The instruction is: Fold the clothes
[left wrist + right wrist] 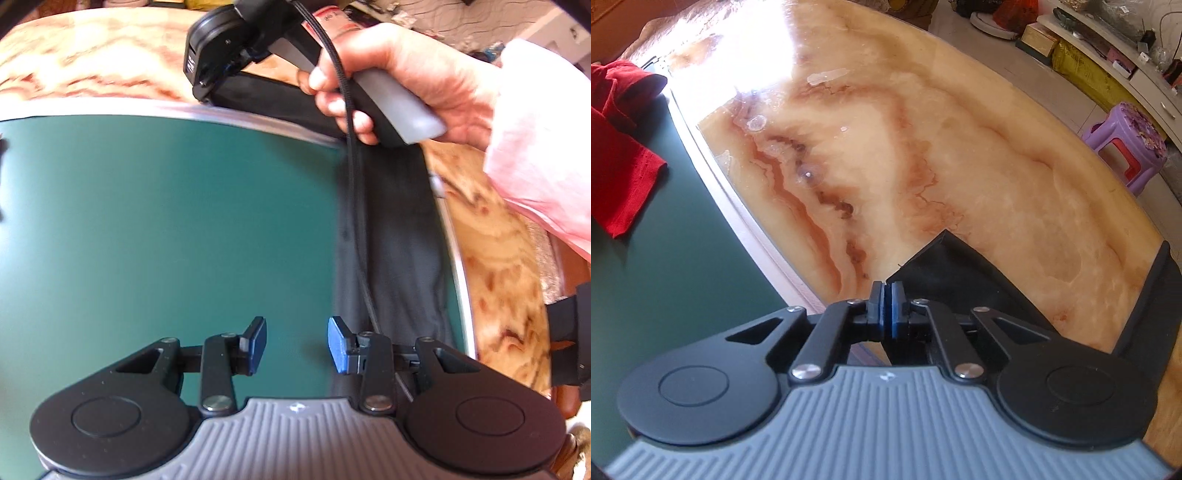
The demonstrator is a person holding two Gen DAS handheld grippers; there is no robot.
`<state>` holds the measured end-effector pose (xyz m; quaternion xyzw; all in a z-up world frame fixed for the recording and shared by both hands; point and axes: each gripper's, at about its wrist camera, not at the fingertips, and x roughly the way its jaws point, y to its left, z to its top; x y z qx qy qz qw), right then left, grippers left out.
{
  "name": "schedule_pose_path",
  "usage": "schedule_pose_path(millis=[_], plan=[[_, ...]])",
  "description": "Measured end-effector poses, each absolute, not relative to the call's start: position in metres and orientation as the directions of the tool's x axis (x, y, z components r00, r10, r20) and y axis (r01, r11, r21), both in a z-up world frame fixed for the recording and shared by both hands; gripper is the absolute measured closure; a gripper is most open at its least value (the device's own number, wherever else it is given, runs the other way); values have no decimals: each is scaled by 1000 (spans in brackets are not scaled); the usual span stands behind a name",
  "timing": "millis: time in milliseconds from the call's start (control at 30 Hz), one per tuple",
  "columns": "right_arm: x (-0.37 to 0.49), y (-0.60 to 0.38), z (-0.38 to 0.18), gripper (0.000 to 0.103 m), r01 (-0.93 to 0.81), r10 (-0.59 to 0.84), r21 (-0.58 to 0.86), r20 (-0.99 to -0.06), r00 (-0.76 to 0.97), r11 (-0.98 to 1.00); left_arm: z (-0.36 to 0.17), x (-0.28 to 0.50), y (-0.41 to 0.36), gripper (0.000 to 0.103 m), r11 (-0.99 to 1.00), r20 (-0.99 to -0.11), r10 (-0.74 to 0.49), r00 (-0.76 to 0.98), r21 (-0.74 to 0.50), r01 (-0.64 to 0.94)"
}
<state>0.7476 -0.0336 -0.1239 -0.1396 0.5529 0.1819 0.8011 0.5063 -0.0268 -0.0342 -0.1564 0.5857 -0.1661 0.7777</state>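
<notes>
right gripper (pixel 886 306) jaws closed; black garment (pixel 953 273) edge hidden.

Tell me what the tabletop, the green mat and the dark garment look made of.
Tabletop: polished marble or a marble-look slab, judging by its orange veining and window glare. Green mat: matte rubber or plastic, uniform with no reflections. Dark garment: soft woven or knit fabric, draping with gentle folds.

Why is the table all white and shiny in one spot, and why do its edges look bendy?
Right wrist view: sunlight glares off the polished marble table, washing its far left part white. Left wrist view: no glare, but the fisheye lens bows the green mat and its pale rim; the hand on the other claw looks slightly soft.
</notes>
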Motion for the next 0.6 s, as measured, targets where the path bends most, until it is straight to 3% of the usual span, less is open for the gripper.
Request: schedule_pose_path(millis=[233,400,600], plan=[[777,-109,-73,100,-369,138,-27,-900,413,929,-38,495,-76,62,825,-806,-561,189,-526,205],[809,-177,-44,100,-279,32,-119,-875,482,953,-40,489,-106,62,793,-795,-593,127,-550,262],[843,-236,-52,100,-167,-149,-275,-834,532,947,-50,484,-117,62,794,-812,-580,68,-544,270]])
